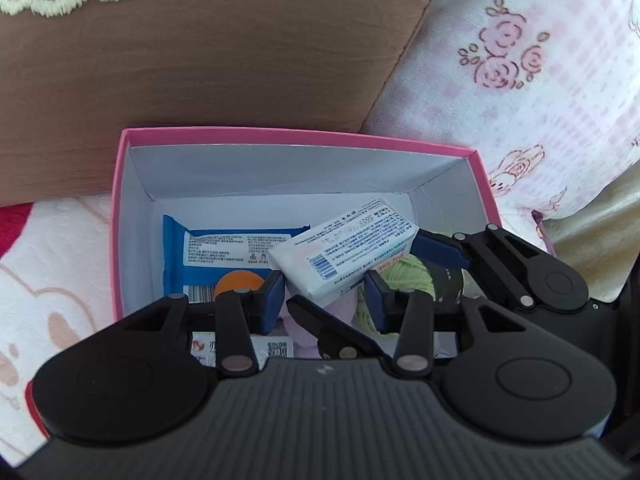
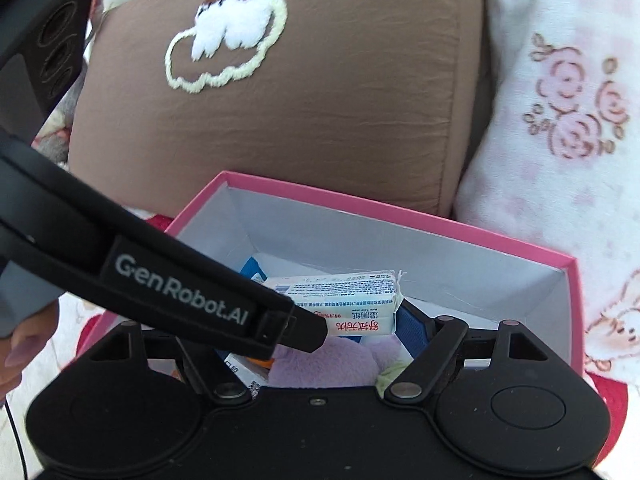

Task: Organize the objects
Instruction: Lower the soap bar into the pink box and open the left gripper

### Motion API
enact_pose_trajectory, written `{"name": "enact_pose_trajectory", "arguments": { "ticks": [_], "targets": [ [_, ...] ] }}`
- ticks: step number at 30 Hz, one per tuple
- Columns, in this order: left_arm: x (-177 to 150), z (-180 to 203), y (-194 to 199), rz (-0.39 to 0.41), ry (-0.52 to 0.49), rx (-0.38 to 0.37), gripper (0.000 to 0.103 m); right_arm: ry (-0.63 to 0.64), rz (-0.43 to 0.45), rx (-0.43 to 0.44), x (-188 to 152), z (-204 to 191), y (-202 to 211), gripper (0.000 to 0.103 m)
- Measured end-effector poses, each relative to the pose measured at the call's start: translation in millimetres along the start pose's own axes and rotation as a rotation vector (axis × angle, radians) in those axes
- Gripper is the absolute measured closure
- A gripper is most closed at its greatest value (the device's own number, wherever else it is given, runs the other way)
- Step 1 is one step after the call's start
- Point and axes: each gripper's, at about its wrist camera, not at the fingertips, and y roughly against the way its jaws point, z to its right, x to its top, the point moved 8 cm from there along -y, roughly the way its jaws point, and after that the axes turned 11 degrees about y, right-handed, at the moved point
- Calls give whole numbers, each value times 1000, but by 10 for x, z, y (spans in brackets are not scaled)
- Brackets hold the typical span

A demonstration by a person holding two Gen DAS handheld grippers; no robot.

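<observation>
White wet-wipe pack hangs tilted inside the pink box, above the things on the box floor. It carries a barcode, dense small print, red Chinese characters and "99.9%" on its near end.

The left gripper, jaws narrow, clamps the pack's near corner between its blue pads; its finger reads "GenRobot.AI". The right gripper stands wide along the pack's length, one blue pad against the pack's far end. Whether it presses I cannot tell.

Below the pack, on the box floor, lie a blue packet with a white label and barcode, a lilac plush and pale green yarn. Behind the box leans a brown cushion with an embroidered cloud, and right of the box a white blanket printed with pink roses.
</observation>
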Motion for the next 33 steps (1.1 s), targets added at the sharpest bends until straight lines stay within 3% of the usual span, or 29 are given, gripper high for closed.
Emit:
{"name": "enact_pose_trajectory", "arguments": {
  "ticks": [7, 17, 22, 27, 33],
  "targets": [
    [68, -35, -101, 12, 5, -7, 61, 4, -29, 31, -17, 88, -102, 20],
    [96, 21, -225, 42, -135, 70, 60, -79, -79, 87, -122, 179, -287, 21],
    [86, -19, -299, 46, -116, 77, 62, -86, -109, 86, -152, 190, -329, 22],
    [97, 1, -161, 117, -138, 83, 60, -92, -87, 62, -145, 237, -204, 21],
    [72, -10, 37, 139, -101, 53, 60, -127, -23, 53, -174, 235, 44, 21]
  ]
}}
